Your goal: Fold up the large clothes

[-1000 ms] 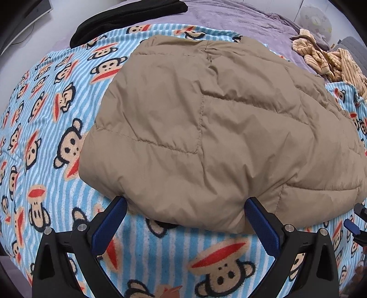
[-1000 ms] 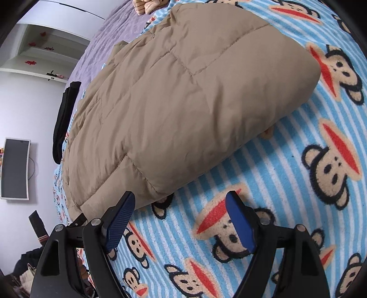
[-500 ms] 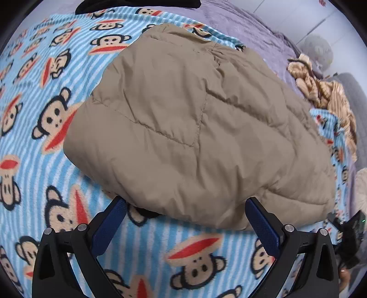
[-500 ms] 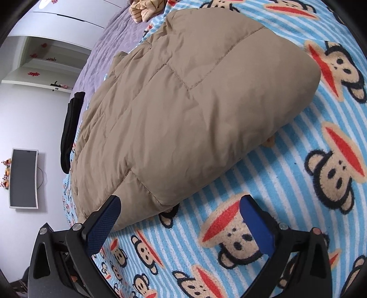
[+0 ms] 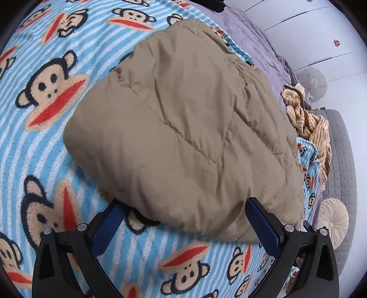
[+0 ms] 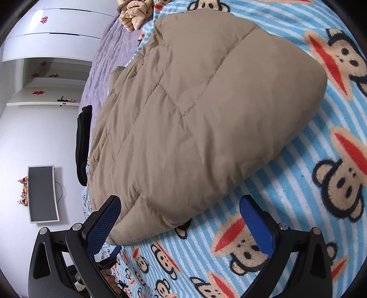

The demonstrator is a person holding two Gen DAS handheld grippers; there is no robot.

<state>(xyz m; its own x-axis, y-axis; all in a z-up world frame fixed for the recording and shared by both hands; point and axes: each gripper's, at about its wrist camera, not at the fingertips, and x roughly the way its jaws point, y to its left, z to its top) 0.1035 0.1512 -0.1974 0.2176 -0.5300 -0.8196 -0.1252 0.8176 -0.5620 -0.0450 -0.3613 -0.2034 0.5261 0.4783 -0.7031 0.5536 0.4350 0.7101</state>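
I see the tan puffer jacket [image 5: 183, 128] lying folded on a blue striped monkey-print blanket [image 5: 45, 128] that covers a purple bedspread [image 5: 263, 45], with white wardrobe doors [image 5: 321, 34] beyond. My left gripper [image 5: 184, 220] is spread wide at the jacket's near edge, empty. My right gripper [image 6: 180, 217] has just been opening and is spread too, pinching nothing; a wall screen [image 6: 42, 193] hangs across the room.

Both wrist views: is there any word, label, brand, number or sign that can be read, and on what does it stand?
No readable text in either view.
Red decorations on the white cabinet doors: too small and blurred to read.
Blanket: only cartoon monkey faces, no words.
Tan padded jacket: no visible label or brand.
Wall screen: dark, shows nothing.
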